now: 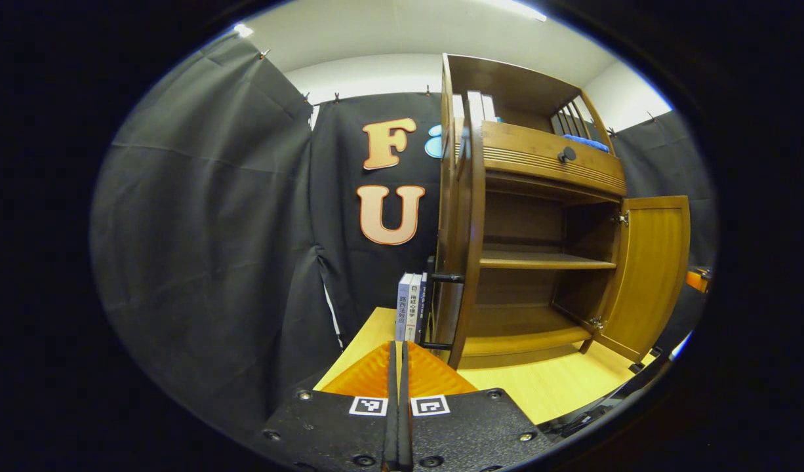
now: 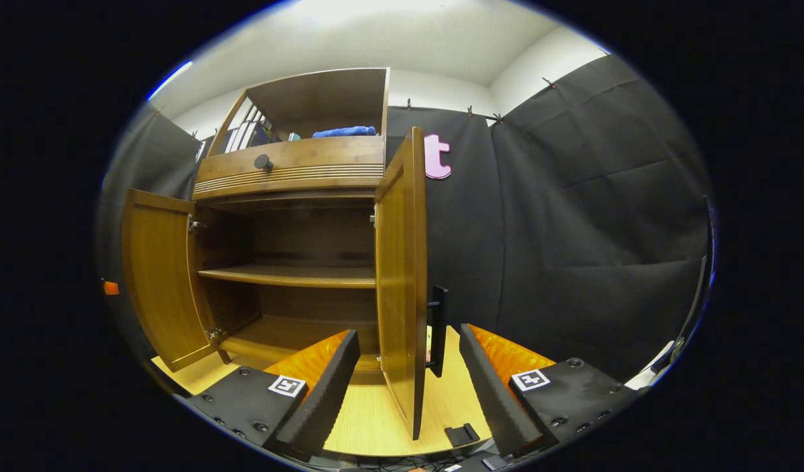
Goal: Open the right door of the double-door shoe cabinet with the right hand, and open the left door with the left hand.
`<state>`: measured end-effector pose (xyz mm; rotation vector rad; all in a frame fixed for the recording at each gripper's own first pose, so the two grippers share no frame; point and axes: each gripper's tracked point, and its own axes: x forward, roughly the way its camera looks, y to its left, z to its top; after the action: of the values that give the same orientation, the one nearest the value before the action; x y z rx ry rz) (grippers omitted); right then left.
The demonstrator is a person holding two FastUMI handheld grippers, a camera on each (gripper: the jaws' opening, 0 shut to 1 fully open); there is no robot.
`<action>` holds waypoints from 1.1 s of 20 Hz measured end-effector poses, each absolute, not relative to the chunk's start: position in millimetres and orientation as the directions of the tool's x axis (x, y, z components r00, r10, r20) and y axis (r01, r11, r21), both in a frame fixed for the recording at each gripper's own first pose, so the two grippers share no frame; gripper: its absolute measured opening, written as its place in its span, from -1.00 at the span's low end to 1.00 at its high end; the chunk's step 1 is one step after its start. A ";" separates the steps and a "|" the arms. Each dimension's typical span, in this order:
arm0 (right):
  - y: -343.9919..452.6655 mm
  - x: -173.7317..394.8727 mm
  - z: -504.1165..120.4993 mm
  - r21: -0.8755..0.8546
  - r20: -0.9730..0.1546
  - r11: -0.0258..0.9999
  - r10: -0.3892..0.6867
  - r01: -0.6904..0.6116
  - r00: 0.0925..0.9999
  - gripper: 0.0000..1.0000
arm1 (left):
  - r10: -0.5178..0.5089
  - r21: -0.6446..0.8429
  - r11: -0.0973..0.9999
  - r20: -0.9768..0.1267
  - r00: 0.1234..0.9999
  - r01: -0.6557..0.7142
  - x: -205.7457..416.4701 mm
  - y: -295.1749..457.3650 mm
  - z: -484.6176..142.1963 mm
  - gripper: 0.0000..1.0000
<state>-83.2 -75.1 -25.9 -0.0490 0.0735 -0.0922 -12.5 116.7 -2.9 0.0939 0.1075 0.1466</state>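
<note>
Cabinet [image 2: 297, 170] stands with both doors swung wide; left gripper [image 1: 398, 367] closed, right gripper [image 2: 408, 367] spread around right door [image 2: 402, 275] edge.

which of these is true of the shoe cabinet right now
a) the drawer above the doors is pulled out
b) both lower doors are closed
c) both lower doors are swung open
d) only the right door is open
c: in the right gripper view the right door stands edge-on between the open fingers of the right gripper, and the left door is swung wide, baring the inner shelf.
</note>
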 end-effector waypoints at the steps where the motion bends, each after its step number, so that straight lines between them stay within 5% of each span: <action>1: -75.4 -83.2 -24.4 -0.054 -0.069 0.994 -0.095 0.092 0.993 0.82 | 0.160 0.116 0.982 -0.089 0.983 -0.149 -12.4 114.9 2.0 -1.00; 10: -94.7 -86.5 -17.4 -0.026 -0.065 0.992 -0.122 0.120 0.990 0.97 | 0.133 0.099 0.987 -0.031 0.991 -0.129 -22.0 80.2 21.4 -0.85; 15: -110.0 -84.2 -15.5 -0.012 -0.068 0.990 -0.139 0.138 0.988 0.97 | 0.114 0.086 0.990 -0.006 0.993 -0.113 -16.6 62.5 33.9 -0.43; 16: -112.1 -83.4 -15.8 -0.011 -0.071 0.990 -0.140 0.140 0.988 0.97 | 0.110 0.086 0.990 -0.004 0.994 -0.109 -15.8 60.2 36.1 -0.18; 21: -119.4 -82.0 -17.1 -0.004 -0.077 0.990 -0.144 0.144 0.987 0.97 | 0.135 0.080 0.987 0.023 0.991 -0.137 -11.4 60.4 45.9 0.12; 22: -120.9 -81.5 -16.9 -0.005 -0.076 0.989 -0.147 0.147 0.986 0.82 | 0.139 0.080 0.987 0.031 0.990 -0.141 -12.8 61.3 48.9 0.17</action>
<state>-81.5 -120.9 -16.9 0.0005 0.0760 -0.1480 -12.8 61.3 48.9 0.0822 -0.0253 0.1406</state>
